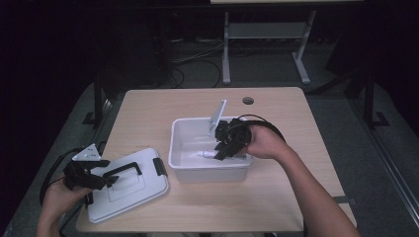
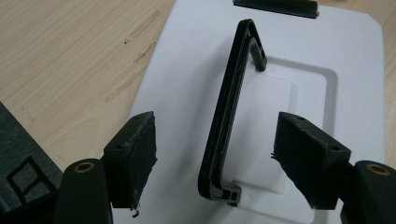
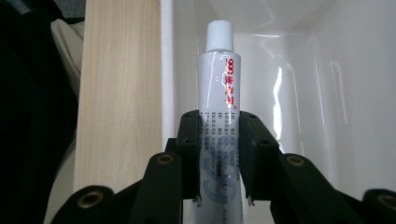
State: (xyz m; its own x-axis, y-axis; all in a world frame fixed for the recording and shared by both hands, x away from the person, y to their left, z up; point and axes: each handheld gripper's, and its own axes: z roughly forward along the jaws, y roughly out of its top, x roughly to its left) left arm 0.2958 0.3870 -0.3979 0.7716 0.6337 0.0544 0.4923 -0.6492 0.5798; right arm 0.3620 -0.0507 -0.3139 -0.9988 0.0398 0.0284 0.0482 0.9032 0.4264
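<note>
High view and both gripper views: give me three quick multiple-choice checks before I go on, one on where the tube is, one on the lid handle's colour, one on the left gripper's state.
1. Where is the tube?
A. On the lid
B. Inside the white bin, in the right gripper
C. On bare table beside the bin

2. What colour is the handle on the lid?
A. Black
B. Red
C. White

3. How does the left gripper stand?
A. Shut on the handle
B. Shut on the tube
C. Open, one jaw on each side of the handle, not pressing it

Answers:
1 B, the right gripper view shows the jaws clamped on the tube with white bin walls around it.
2 A, the handle is black against the white lid.
3 C, the left gripper view shows gaps between both pads and the handle.
</note>
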